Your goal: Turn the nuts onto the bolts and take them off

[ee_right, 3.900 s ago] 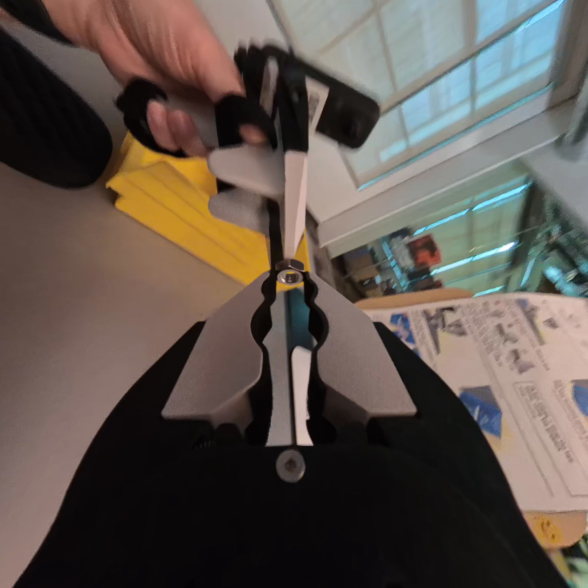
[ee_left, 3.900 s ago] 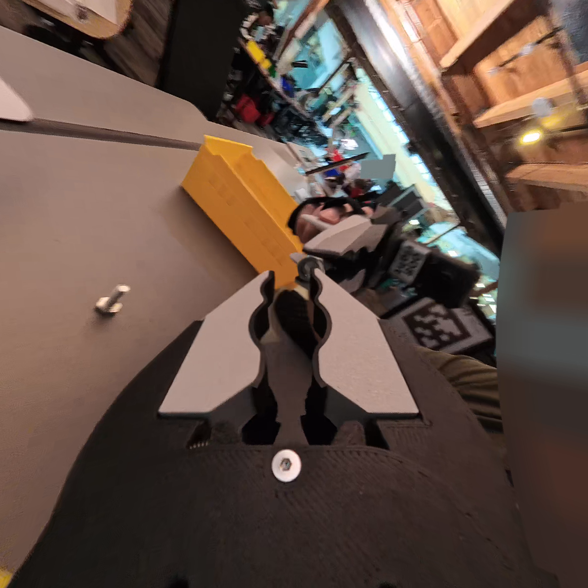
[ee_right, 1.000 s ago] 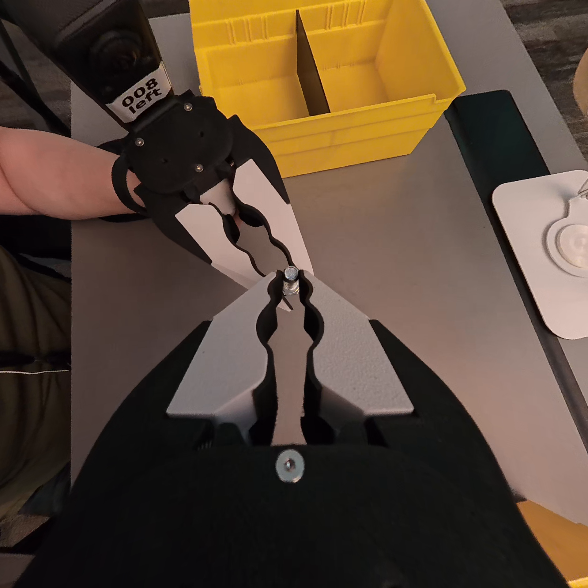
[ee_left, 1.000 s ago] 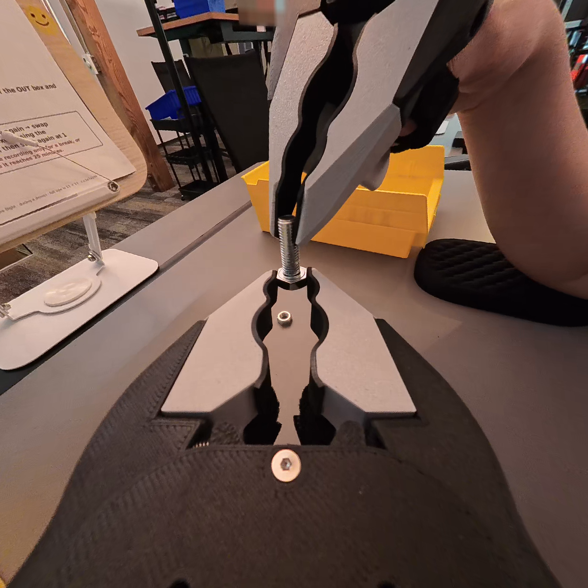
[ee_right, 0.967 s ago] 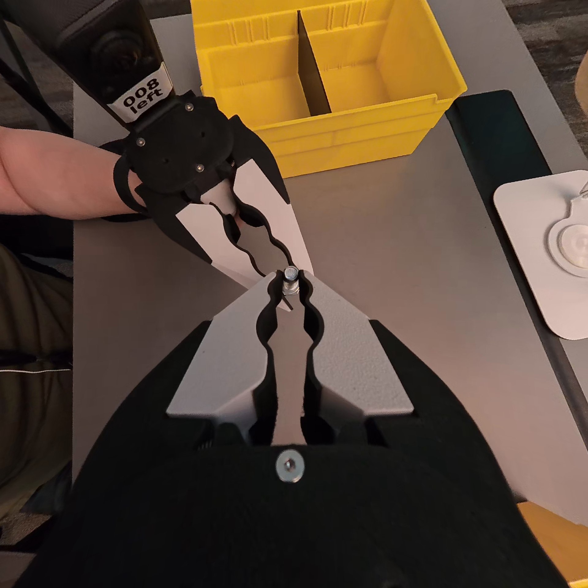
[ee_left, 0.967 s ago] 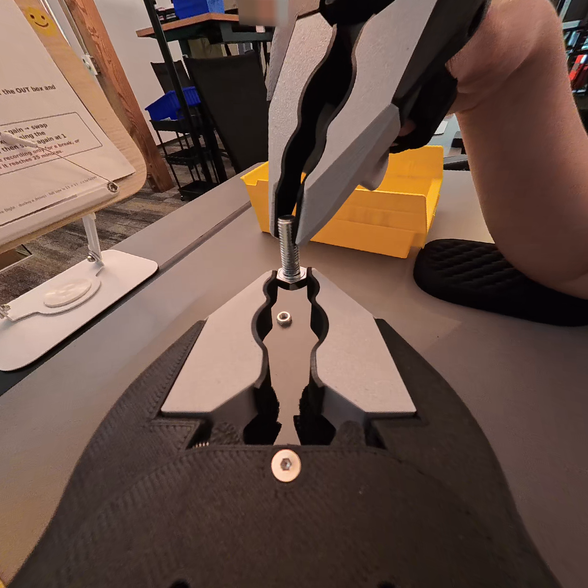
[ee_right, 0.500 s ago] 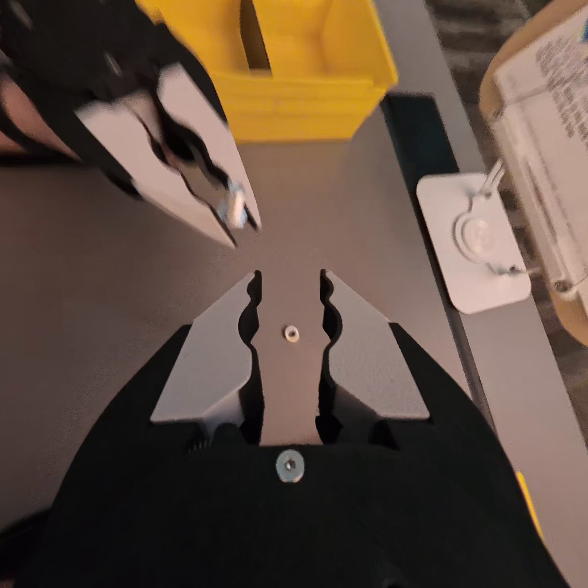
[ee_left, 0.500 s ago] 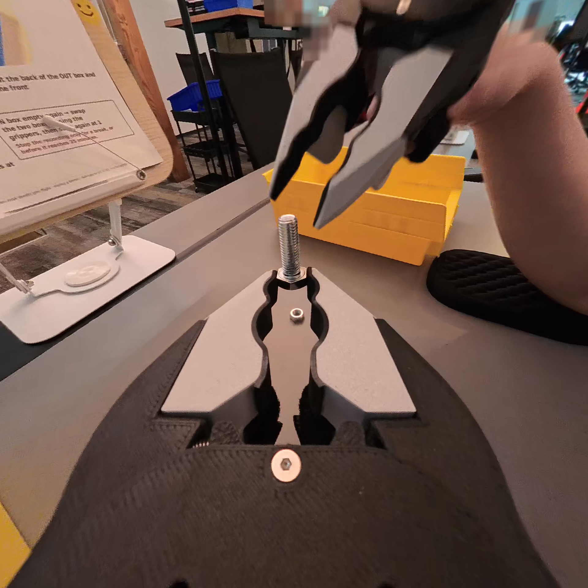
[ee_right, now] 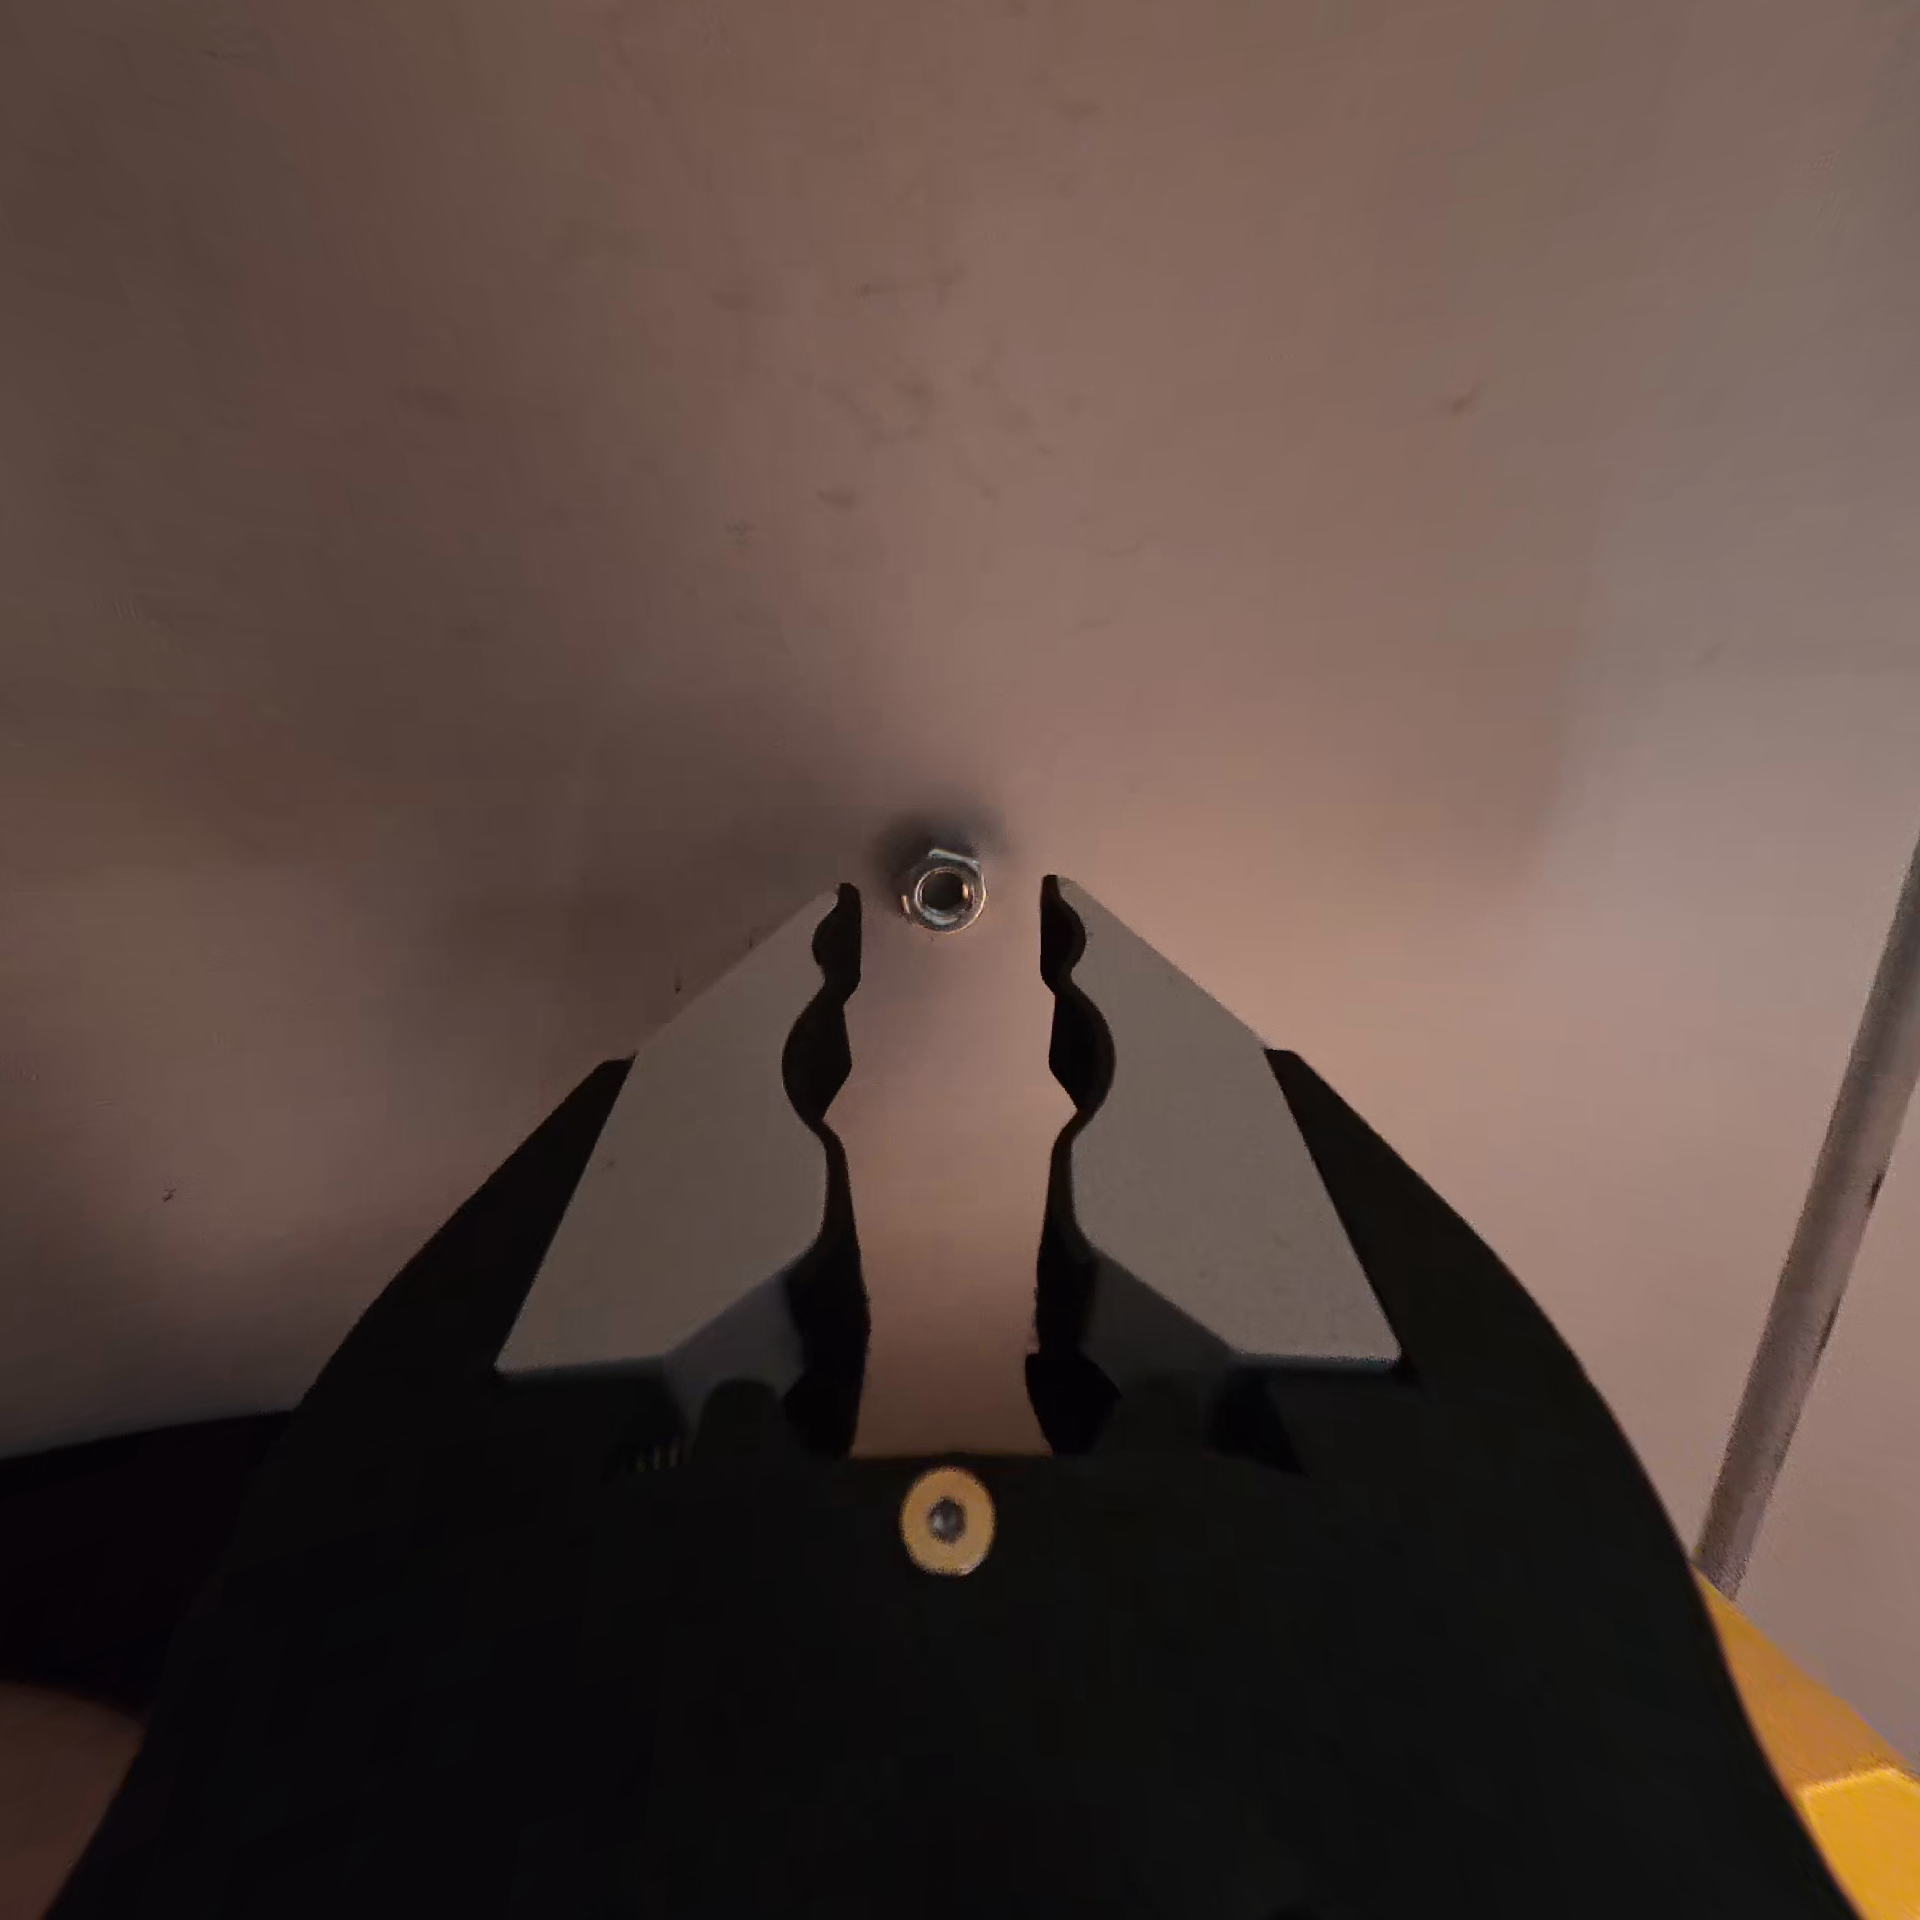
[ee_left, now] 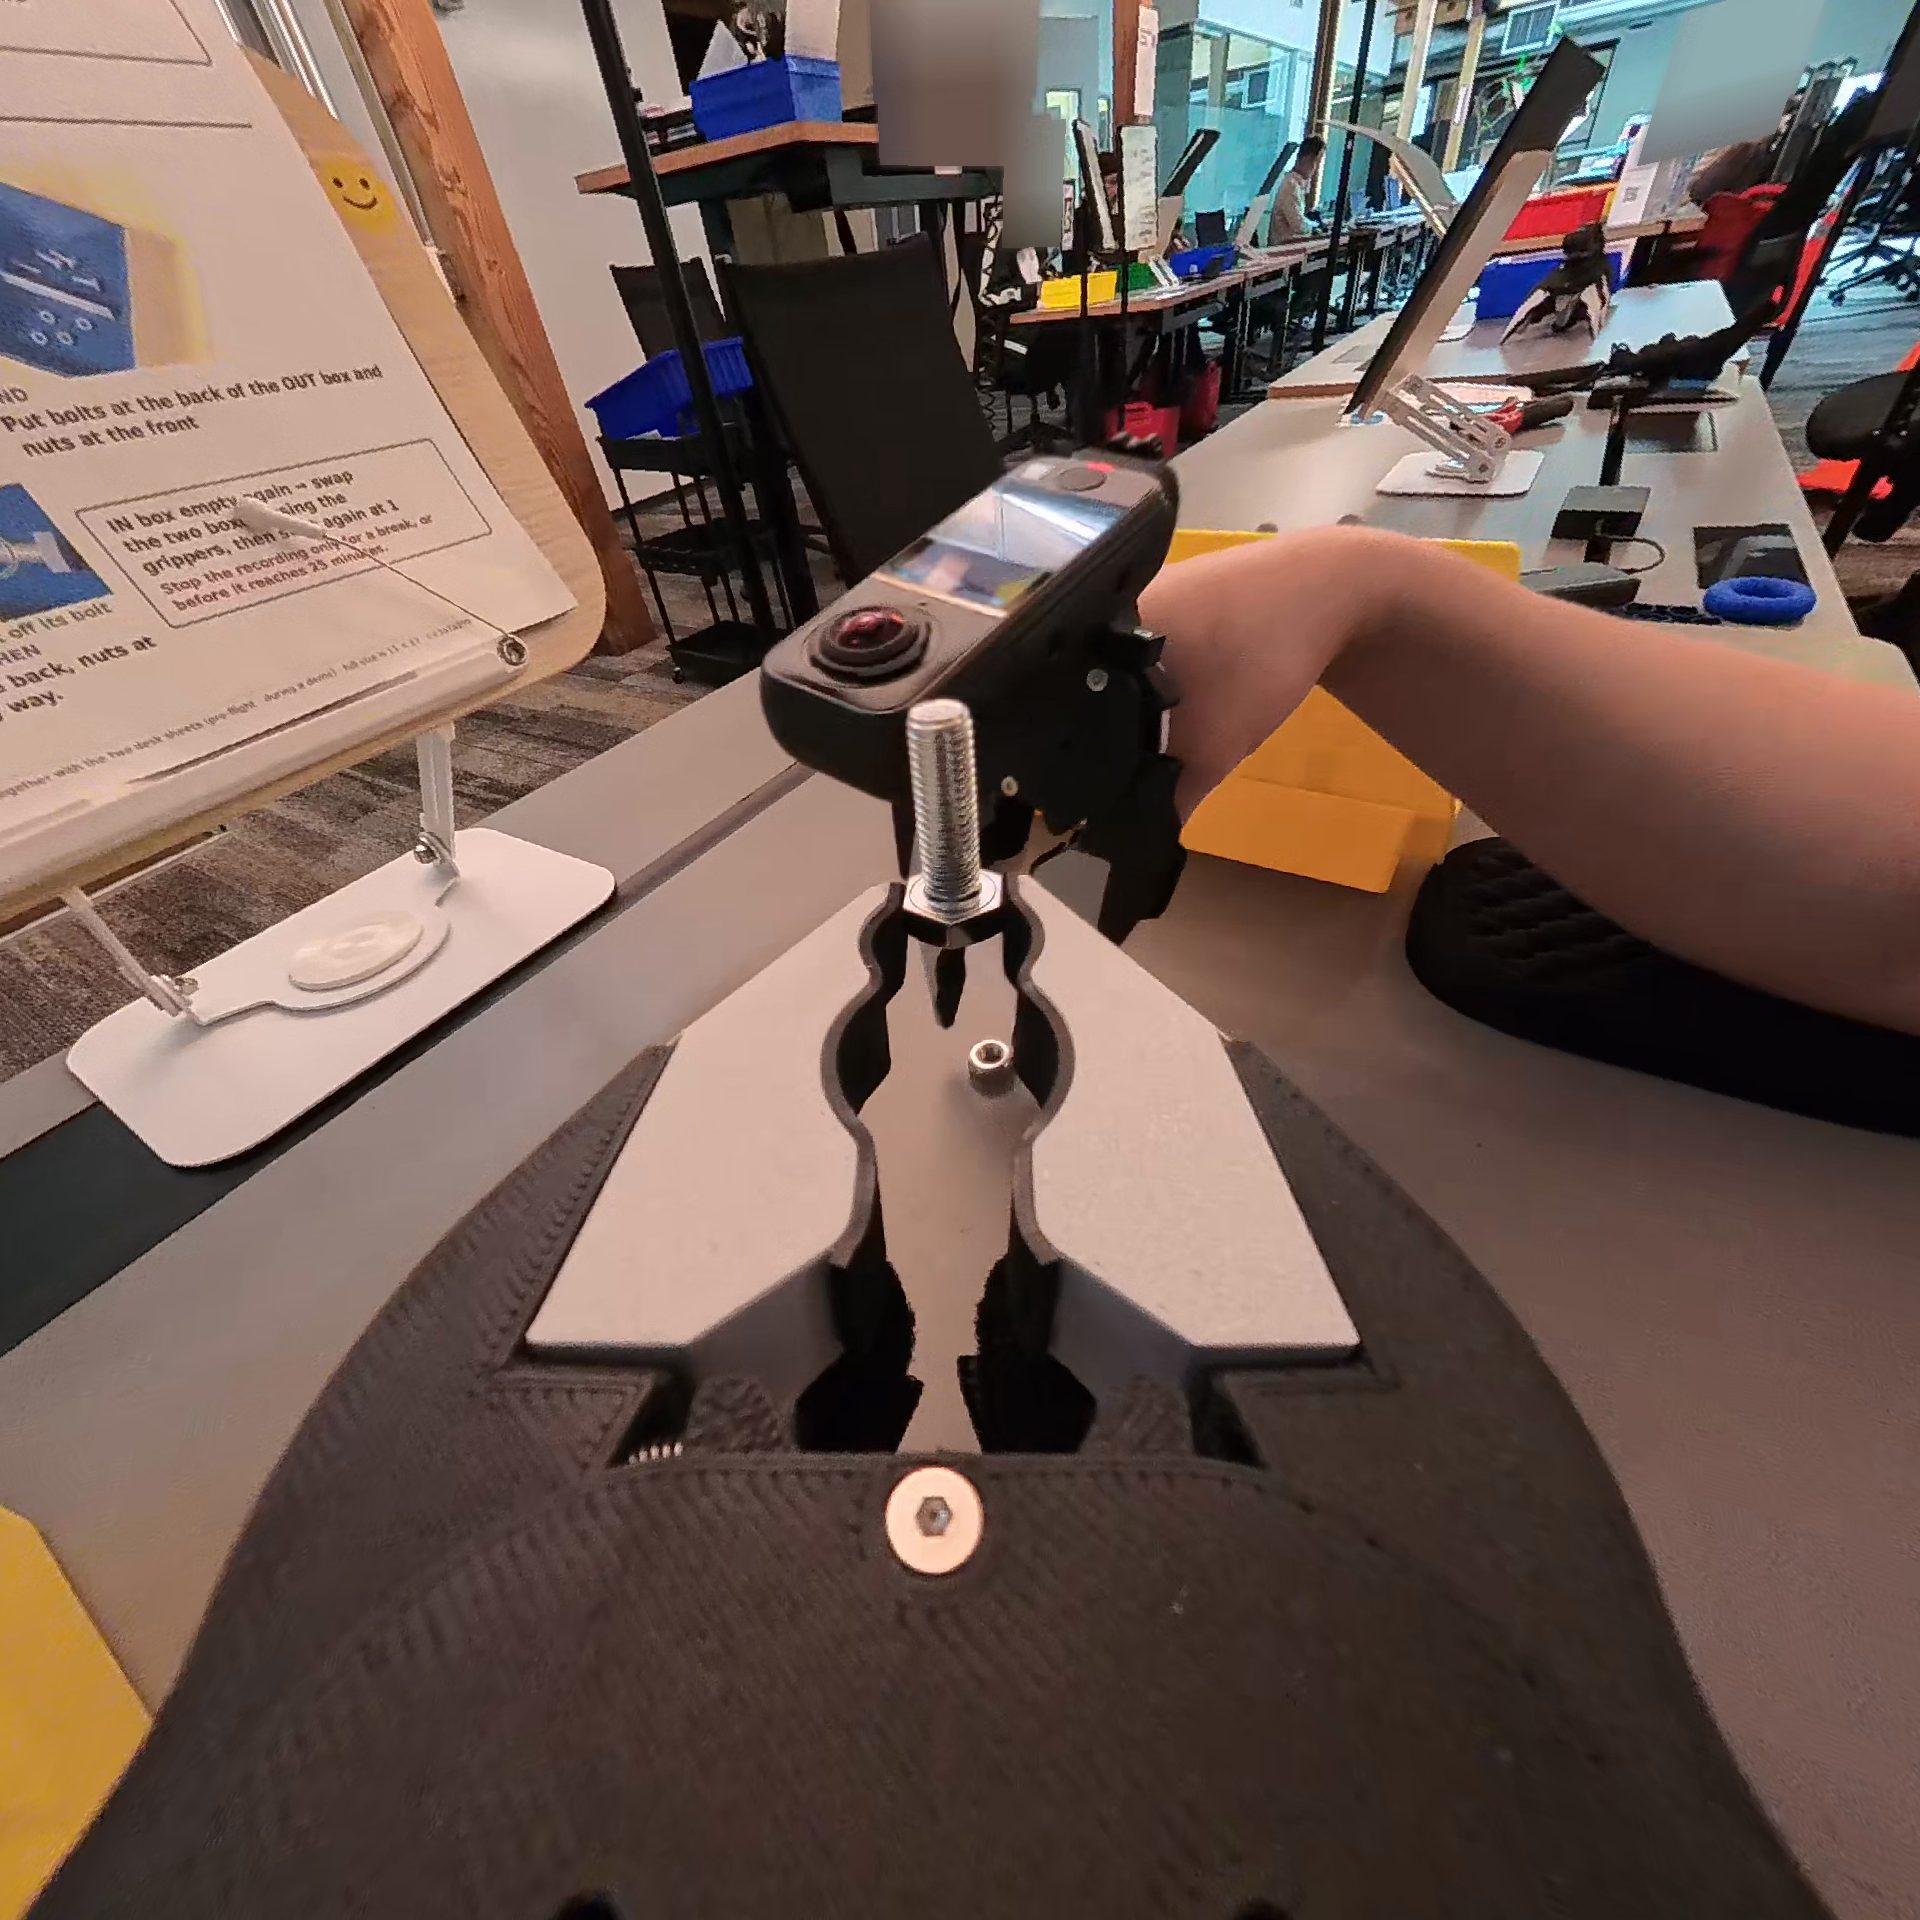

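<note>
Two grippers work over a grey table (ee_left: 1558,1299). The left gripper (ee_left: 950,914) has its fingers clamped on the head of a bolt (ee_left: 941,800), which stands upright with its threaded end up. A loose nut (ee_left: 990,1062) lies flat on the table, seen through the gap behind the left fingertips. In the right wrist view the right gripper (ee_right: 948,891) points down at the table with its fingers apart, and the nut (ee_right: 943,889) lies between the two fingertips, touching neither. In the left wrist view the right gripper (ee_left: 1039,727) is just behind the bolt, held by a hand (ee_left: 1247,655). A yellow bin (ee_left: 1320,800) stands behind it, a black pad (ee_left: 1621,956) lies under the forearm, and a sign on a white stand (ee_left: 343,977) is at the left
</note>
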The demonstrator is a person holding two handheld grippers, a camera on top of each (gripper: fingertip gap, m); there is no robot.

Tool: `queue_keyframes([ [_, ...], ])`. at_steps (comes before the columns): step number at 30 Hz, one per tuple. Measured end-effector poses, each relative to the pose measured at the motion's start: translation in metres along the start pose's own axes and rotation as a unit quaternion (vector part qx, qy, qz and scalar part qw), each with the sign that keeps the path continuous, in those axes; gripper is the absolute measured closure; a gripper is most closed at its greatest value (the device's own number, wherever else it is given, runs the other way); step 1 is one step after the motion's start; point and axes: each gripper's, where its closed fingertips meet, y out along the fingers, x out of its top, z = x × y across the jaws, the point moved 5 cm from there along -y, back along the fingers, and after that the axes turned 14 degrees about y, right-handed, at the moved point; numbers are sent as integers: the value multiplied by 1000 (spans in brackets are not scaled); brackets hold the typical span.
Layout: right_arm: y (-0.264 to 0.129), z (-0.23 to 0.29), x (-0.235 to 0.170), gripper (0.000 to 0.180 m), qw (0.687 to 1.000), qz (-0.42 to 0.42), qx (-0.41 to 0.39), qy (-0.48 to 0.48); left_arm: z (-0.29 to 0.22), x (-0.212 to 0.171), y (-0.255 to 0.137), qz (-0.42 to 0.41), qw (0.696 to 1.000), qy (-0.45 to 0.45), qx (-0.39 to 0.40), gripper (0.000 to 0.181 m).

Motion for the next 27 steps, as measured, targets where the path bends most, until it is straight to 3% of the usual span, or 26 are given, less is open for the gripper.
queue_keyframes([
  [1,1,-1,-1,146,1000,2,2,0,0,1,0,-1,1000,1,-1,164],
  [20,10,0,-4,163,999,12,48,21,-9,-2,6,12,1000,11,-22,164],
  [27,10,-4,-4,163,998,35,29,42,-8,-3,6,17,1000,10,-18,164],
])
